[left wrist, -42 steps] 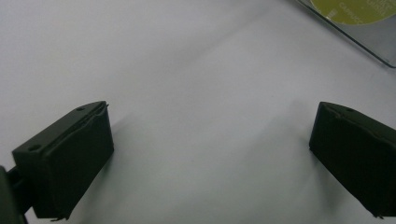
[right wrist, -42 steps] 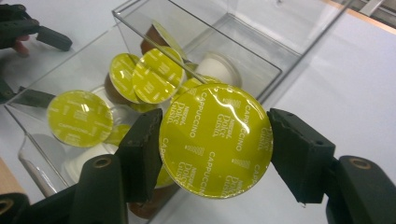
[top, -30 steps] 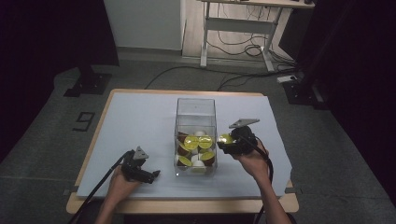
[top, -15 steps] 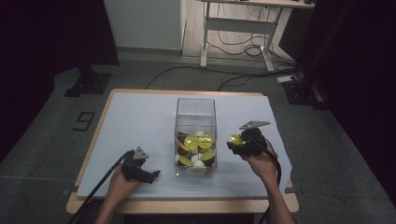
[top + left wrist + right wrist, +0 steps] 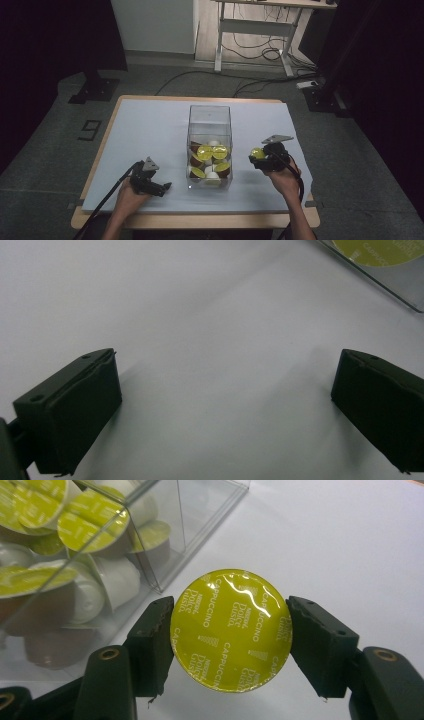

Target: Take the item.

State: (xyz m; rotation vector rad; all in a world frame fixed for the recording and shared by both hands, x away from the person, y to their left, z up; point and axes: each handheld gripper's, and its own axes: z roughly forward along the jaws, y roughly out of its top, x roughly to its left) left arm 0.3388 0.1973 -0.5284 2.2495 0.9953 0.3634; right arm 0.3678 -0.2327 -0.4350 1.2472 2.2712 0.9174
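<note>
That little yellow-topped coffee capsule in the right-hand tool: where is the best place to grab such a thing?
Best across its round rim, jaws on opposite sides, as the right gripper does now with the Cappuccino capsule. The flat foil lid faces the camera, so the stiff circular edge offers two opposing spots; the foil itself would likely dent. Come in level with the lid, from the side away from the clear box.
</note>
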